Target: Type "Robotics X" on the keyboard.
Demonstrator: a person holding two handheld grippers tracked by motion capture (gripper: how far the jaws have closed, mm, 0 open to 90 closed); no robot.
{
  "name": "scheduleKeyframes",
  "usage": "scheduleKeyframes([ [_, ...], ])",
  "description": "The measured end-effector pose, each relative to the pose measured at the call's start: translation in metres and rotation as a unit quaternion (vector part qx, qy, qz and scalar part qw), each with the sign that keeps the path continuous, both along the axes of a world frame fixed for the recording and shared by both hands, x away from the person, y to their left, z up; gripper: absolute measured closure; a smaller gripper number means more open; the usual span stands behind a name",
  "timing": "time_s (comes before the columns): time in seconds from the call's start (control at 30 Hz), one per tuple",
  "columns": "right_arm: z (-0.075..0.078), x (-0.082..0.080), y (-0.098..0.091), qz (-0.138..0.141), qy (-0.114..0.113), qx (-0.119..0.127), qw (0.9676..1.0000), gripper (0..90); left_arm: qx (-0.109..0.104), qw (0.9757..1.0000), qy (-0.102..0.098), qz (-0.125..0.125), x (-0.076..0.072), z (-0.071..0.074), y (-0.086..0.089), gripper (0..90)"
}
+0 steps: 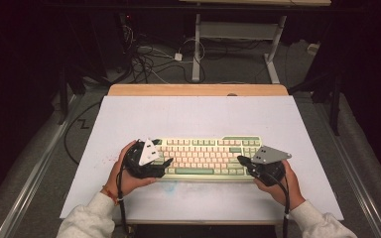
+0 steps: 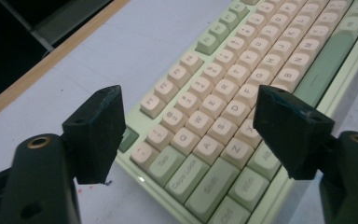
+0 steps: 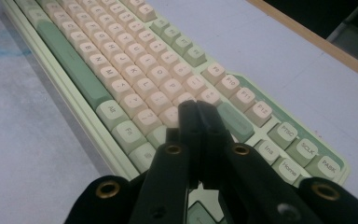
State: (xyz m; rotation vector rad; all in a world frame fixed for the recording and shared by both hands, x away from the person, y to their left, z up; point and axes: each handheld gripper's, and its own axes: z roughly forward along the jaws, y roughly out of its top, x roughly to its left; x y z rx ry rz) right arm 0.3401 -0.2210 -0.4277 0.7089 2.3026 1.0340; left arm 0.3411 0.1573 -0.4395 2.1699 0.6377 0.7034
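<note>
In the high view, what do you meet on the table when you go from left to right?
Left hand → left gripper → keyboard → right gripper → right hand.

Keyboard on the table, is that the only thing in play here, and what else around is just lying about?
In play:
- keyboard, pale green with pink keys
- left tool, jaws wide open above the keyboard's left end
- right tool, jaws shut above its right end

Lying about:
- white table sheet under the keyboard
- tangled cables on the floor beyond
- desk frame behind
</note>
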Motion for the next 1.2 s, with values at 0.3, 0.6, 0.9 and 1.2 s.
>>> scheduleKeyframes([
  [0.3,0.005,0.005,0.003,0.0,0.001,0.005,1.0,90.0,0.011,0.9996,0.012,0.022,-0.02,-0.023,0.023,19.5],
  [0.6,0.006,0.018,0.012,0.0,0.004,0.002,1.0,90.0,0.02,0.9984,0.02,0.049,-0.032,-0.033,0.035,19.3],
  [0.9,0.001,0.034,0.03,0.005,0.012,-0.01,0.9999,90.0,0.011,0.9982,0.037,0.046,-0.035,-0.037,0.035,19.4],
  [1.2,-0.006,0.046,0.055,0.019,0.024,-0.02,0.9993,90.0,0.01,0.9983,0.038,0.042,-0.035,-0.037,0.035,19.3],
])
